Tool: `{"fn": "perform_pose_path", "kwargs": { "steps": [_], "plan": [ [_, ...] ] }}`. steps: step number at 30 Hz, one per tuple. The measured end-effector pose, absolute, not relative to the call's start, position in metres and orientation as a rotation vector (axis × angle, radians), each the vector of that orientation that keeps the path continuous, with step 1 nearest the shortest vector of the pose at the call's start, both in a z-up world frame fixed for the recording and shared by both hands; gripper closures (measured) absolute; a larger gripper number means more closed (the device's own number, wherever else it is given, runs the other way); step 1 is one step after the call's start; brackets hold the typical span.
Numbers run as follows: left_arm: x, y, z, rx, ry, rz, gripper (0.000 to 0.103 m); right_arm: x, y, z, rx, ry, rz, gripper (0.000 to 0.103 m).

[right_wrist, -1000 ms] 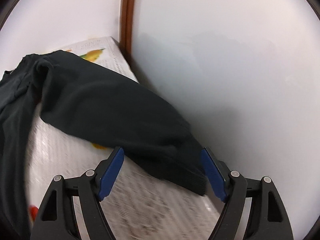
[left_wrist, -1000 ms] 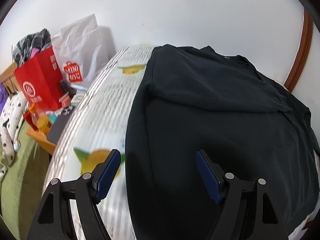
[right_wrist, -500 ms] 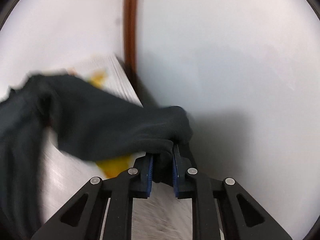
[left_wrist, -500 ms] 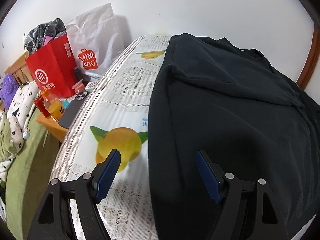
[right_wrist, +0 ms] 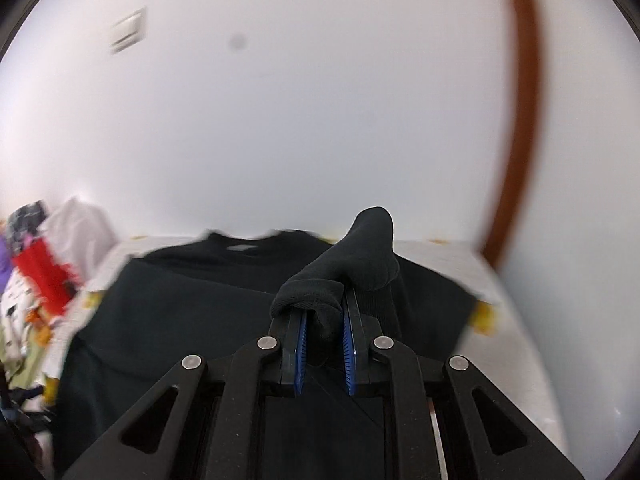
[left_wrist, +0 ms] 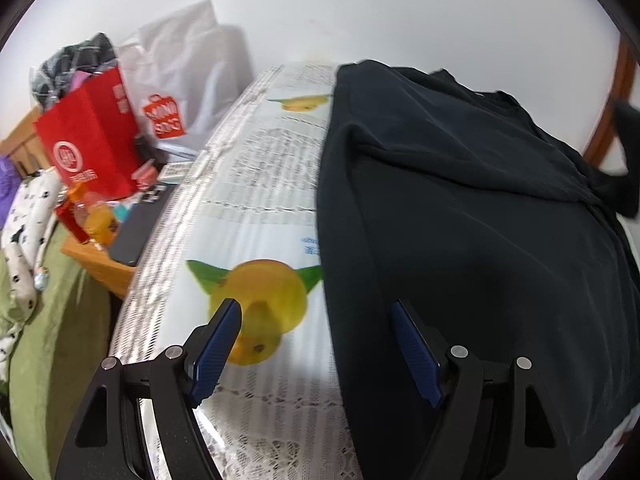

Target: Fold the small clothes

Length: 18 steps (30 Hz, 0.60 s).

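Observation:
A black long-sleeved top (left_wrist: 460, 208) lies spread on a table covered with a white lace cloth with a lemon print (left_wrist: 256, 216). My left gripper (left_wrist: 316, 340) is open and empty, low over the top's near left edge. My right gripper (right_wrist: 325, 322) is shut on the cuff of the top's right sleeve (right_wrist: 360, 260) and holds it lifted above the body of the top (right_wrist: 192, 312). The raised sleeve also shows at the far right of the left wrist view (left_wrist: 626, 128).
A red paper bag (left_wrist: 88, 140) and a white shopping bag (left_wrist: 180, 92) stand left of the table on a wooden stand with bottles and a phone. A green bedcover (left_wrist: 52, 320) lies at lower left. A white wall and a brown door frame (right_wrist: 520, 112) stand behind the table.
My right gripper closed on the sleeve cuff, lifted it and swung it left over the top's body. My left gripper pulled back slightly and stayed open.

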<state>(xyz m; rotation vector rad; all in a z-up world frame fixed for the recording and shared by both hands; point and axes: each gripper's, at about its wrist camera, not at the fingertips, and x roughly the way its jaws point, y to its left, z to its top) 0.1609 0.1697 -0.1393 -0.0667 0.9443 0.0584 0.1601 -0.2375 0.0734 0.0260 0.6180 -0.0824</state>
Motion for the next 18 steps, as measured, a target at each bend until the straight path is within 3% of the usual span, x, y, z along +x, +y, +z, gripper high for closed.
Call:
{"fn": "perform_pose_path", "kwargs": {
  "steps": [5, 9, 12, 14, 16, 18],
  "plan": [
    [0.165, 0.174, -0.143, -0.106, 0.938, 0.059, 0.028, 0.219, -0.143, 0.053, 0.007, 0.636, 0.080, 0.088],
    [0.166, 0.175, -0.142, -0.147, 0.944, 0.040, 0.028, 0.257, -0.084, 0.004, 0.005, 0.734, 0.180, 0.086],
    [0.164, 0.178, -0.139, -0.171, 0.944, 0.030, 0.028, 0.275, -0.069, -0.041, -0.016, 0.835, 0.186, 0.085],
    [0.161, 0.177, -0.134, -0.166, 0.931, 0.034, 0.028, 0.273, -0.074, -0.050, -0.002, 0.852, 0.200, 0.079],
    [0.160, 0.176, -0.128, -0.160, 0.920, 0.035, 0.028, 0.260, -0.083, -0.046, 0.005, 0.850, 0.199, 0.037],
    [0.160, 0.172, -0.118, -0.158, 0.901, 0.028, 0.027, 0.239, -0.104, -0.032, -0.002, 0.800, 0.190, 0.023]
  ]
}}
